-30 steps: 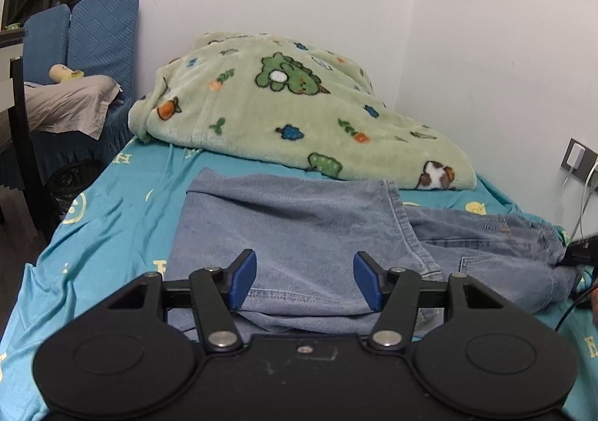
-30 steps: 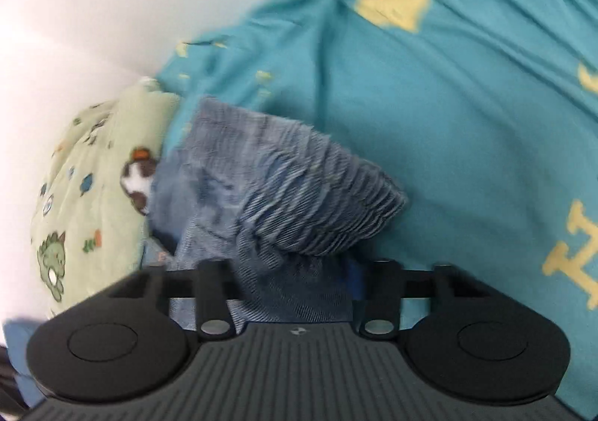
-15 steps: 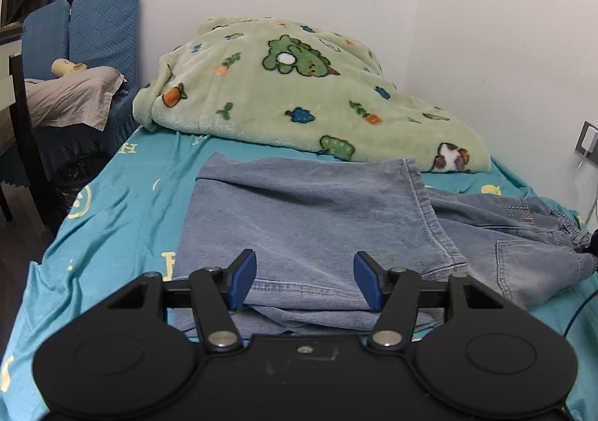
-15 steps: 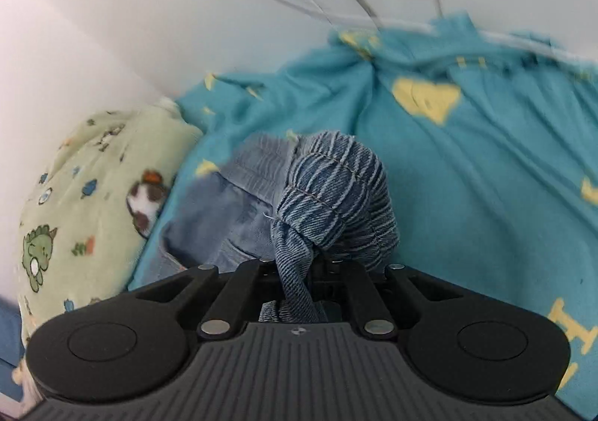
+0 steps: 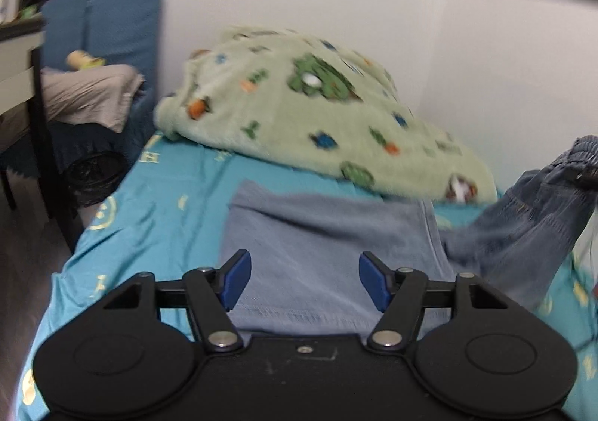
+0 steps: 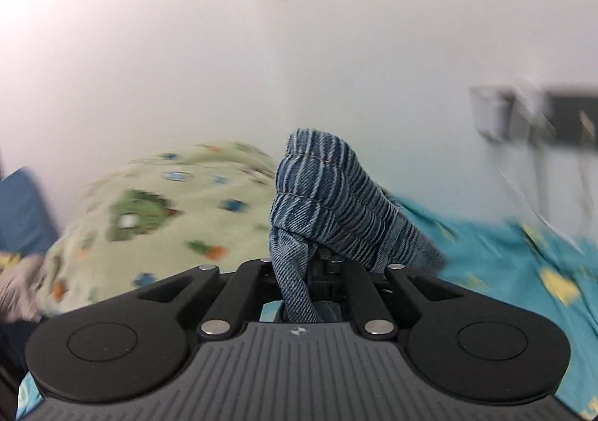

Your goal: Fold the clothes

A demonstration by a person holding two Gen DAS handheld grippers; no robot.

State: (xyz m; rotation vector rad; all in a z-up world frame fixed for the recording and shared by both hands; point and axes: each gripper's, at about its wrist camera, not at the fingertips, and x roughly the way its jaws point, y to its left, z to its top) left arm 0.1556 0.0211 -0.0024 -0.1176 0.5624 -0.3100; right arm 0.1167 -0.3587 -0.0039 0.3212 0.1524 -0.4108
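Observation:
Light blue denim trousers (image 5: 329, 241) lie folded over on a teal bed sheet (image 5: 157, 219). Their ribbed elastic waistband (image 6: 329, 197) is pinched in my right gripper (image 6: 299, 268), which is shut on it and holds it lifted off the bed. In the left wrist view that raised waistband end (image 5: 553, 197) hangs at the right edge. My left gripper (image 5: 304, 281) hovers over the near hem of the trousers; its jaws are opening and its blue pads (image 5: 235, 281) stand apart with nothing pressed between them.
A green cartoon-print blanket (image 5: 317, 111) is heaped at the head of the bed against the white wall. A blue chair (image 5: 101, 32) with grey cloth and a dark desk leg stand left of the bed. A wall socket (image 6: 497, 114) with cables sits at right.
My right gripper closed on the waistband and lifted it up off the sheet, rolling toward level. The left gripper drew back and rose a little, its jaws slightly wider.

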